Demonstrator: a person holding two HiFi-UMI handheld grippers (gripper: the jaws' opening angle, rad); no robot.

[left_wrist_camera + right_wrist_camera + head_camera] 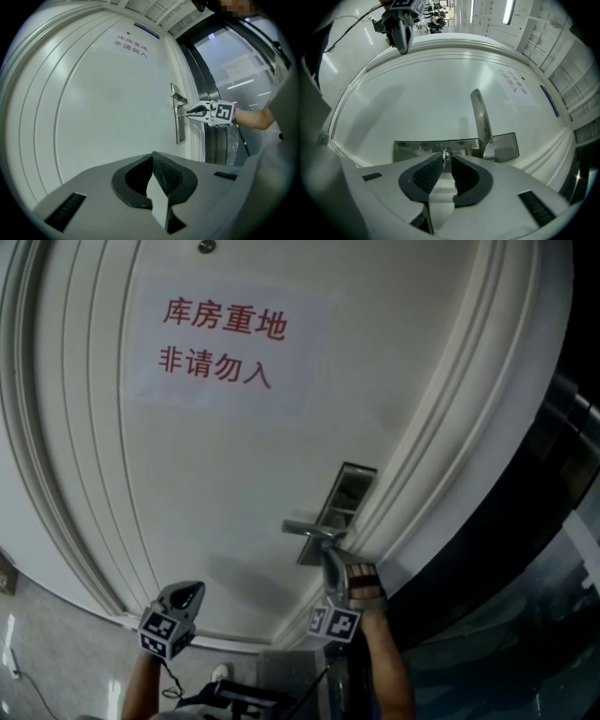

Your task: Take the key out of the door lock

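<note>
The small silver key [446, 156] sticks out of the steel lock plate [417, 149] on the white door [234, 474], just below the lever handle [480, 119]. My right gripper [446, 160] is pressed up to the plate, and its ribbed pads are shut on the key's head. From the head view, the right gripper [328, 557] sits under the handle [314, 529]. In the left gripper view, it [190, 112] touches the plate [178, 123] side-on. My left gripper [190, 590] hangs lower left, away from the door, with its jaws [152, 157] shut on nothing.
A paper sign with red characters [220, 341] is stuck on the upper door. Raised mouldings [450, 427] run along the door frame at the right. A dark glass panel [525, 549] stands beyond it. A person's forearm [384, 662] holds the right gripper.
</note>
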